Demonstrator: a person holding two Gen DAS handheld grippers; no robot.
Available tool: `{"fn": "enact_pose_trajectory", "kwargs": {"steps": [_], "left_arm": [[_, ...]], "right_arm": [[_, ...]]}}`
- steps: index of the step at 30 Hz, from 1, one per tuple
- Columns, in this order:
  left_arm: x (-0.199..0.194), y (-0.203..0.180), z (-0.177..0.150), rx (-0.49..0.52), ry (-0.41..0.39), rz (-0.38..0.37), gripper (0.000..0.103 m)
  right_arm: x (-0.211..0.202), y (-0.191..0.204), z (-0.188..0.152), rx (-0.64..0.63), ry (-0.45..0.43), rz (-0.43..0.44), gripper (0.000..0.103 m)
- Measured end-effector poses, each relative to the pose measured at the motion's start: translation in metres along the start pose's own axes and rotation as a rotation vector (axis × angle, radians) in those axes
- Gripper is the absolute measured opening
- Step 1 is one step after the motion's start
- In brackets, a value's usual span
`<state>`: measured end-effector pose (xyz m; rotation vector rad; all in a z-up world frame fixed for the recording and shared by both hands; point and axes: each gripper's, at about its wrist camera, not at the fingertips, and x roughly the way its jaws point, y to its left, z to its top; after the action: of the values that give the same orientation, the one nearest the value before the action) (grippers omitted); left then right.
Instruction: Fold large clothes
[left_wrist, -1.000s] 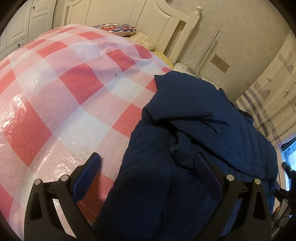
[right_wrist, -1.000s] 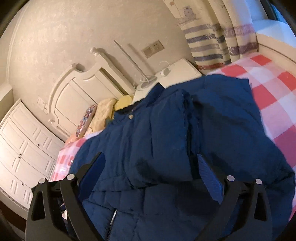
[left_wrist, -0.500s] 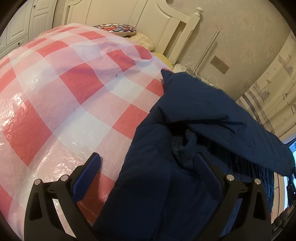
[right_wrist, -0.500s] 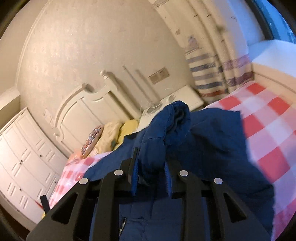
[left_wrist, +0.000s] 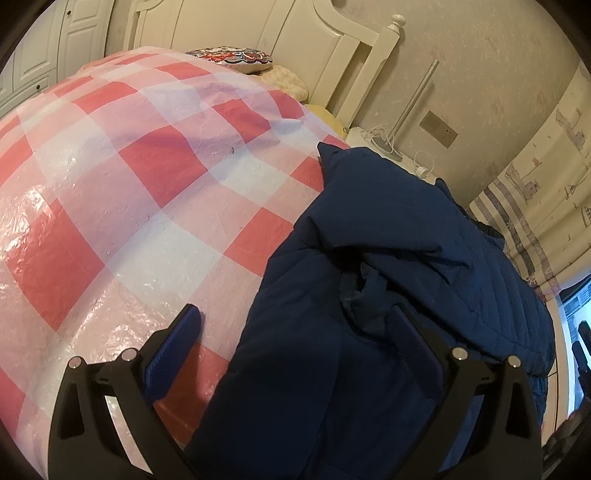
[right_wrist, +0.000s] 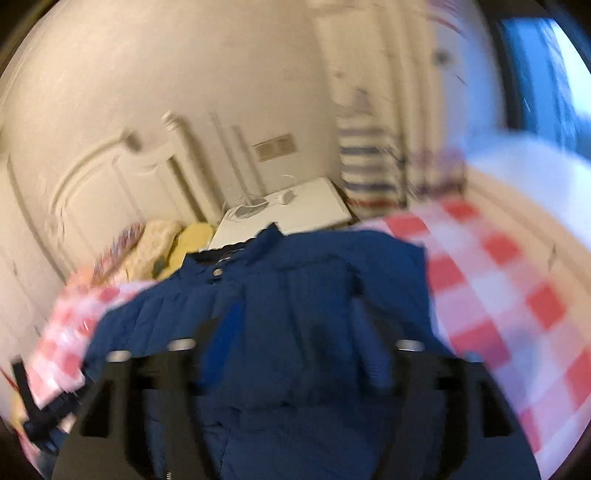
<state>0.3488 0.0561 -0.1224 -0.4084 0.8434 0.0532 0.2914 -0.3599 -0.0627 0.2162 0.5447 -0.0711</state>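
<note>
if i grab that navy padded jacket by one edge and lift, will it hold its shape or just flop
The navy padded jacket will probably flop: it already lies in soft, slumped folds on the checked bed cover. Its quilted padding looks puffy, so it is likely bulky yet light for its size, and folds may spring back open. The cover looks glossy, so pushing might slide the whole jacket rather than crease it.

The jacket (left_wrist: 388, 295) lies on the bed (left_wrist: 147, 184), right of centre, with pillows (left_wrist: 236, 59) and headboard (left_wrist: 295, 40) at the far end.

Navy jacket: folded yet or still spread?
Partly folded. In the left wrist view one side of the navy jacket lies doubled over its middle in a rumpled flap; the rest lies loose on the checked bedcover.
</note>
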Motion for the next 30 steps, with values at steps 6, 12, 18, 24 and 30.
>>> {"fn": "enact_pose_trajectory", "kwargs": {"steps": [6, 12, 18, 24, 30], "left_arm": [[-0.056, -0.007, 0.004, 0.03, -0.257, 0.096, 0.096], [-0.082, -0.103, 0.037, 0.269, -0.27, -0.004, 0.101], [-0.004, -0.179, 0.047, 0.428, -0.108, 0.069, 0.101], [0.081, -0.17, 0.006, 0.542, -0.008, 0.18, 0.101], [0.033, -0.167, 0.037, 0.456, -0.108, 0.092, 0.101]], "right_arm": [[0.07, 0.019, -0.036, -0.165, 0.228, -0.035, 0.075], [0.076, 0.025, -0.036, -0.197, 0.245, -0.053, 0.077], [0.071, 0.027, -0.037, -0.198, 0.245, -0.052, 0.078], [0.069, 0.028, -0.038, -0.2, 0.246, -0.041, 0.08], [0.069, 0.029, -0.038, -0.207, 0.244, -0.047, 0.081]]}}
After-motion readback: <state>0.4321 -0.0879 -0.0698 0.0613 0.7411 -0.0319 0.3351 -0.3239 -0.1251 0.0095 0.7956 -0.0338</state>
